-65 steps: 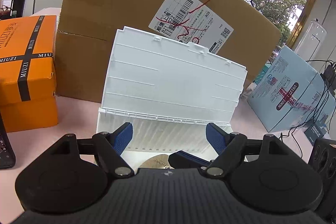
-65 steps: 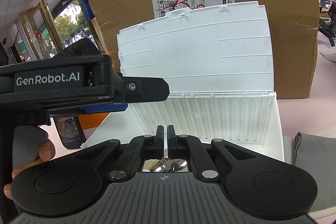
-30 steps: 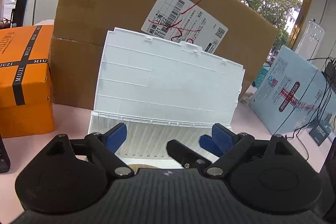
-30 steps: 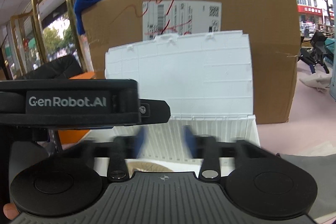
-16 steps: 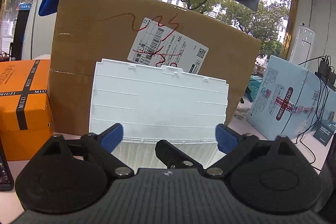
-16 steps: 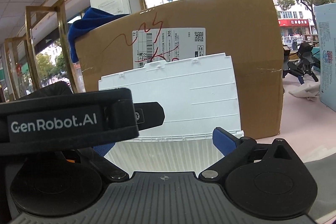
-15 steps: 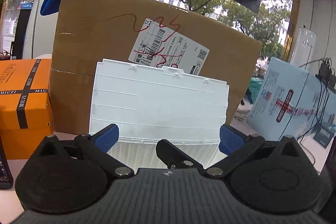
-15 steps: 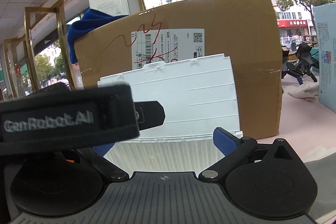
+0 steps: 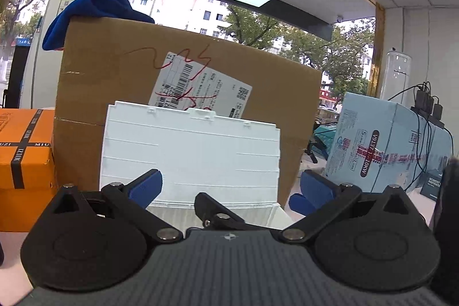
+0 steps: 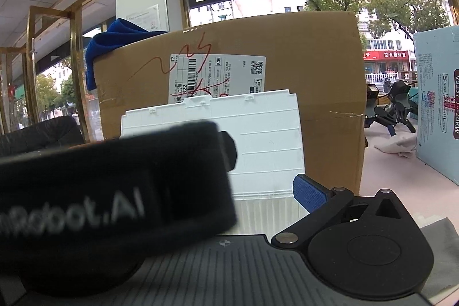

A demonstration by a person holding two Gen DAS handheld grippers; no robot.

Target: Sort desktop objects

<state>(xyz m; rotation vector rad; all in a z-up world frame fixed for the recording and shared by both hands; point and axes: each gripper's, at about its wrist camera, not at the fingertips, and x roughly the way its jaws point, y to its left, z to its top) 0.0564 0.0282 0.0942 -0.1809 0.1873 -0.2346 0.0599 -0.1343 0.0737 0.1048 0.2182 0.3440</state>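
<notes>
One white plastic storage box [image 9: 190,159] sits on the pink surface [image 10: 401,177] with its ribbed lid standing straight up. This box is the landmark for everything else. Right behind it stands one big brown cardboard box [image 9: 114,82] with one white shipping label [image 9: 200,89] scribbled over in red. One blue cloth [image 9: 94,10] lies on the top left corner of the cardboard box.

To the left of the white box there is one orange cardboard box with black tape [image 9: 25,157]. To the right of it there is one pale blue carton with a red cross print [image 9: 381,148], and some black cables [image 9: 421,116] hang just past that carton. Far right of the white box, a crumpled pale cloth [image 10: 397,146] lies on the surface.

Two grippers are held up in front of the white box, above its open tray. The left gripper [image 9: 231,189] has its jaws spread wide, with two blue pads showing and nothing between them. The right gripper [image 10: 226,197] shows only one blue pad [image 10: 309,195], well off to the right of its middle, so its jaws look wide apart too. The left gripper's black body, with white letters on it, covers the other side.
</notes>
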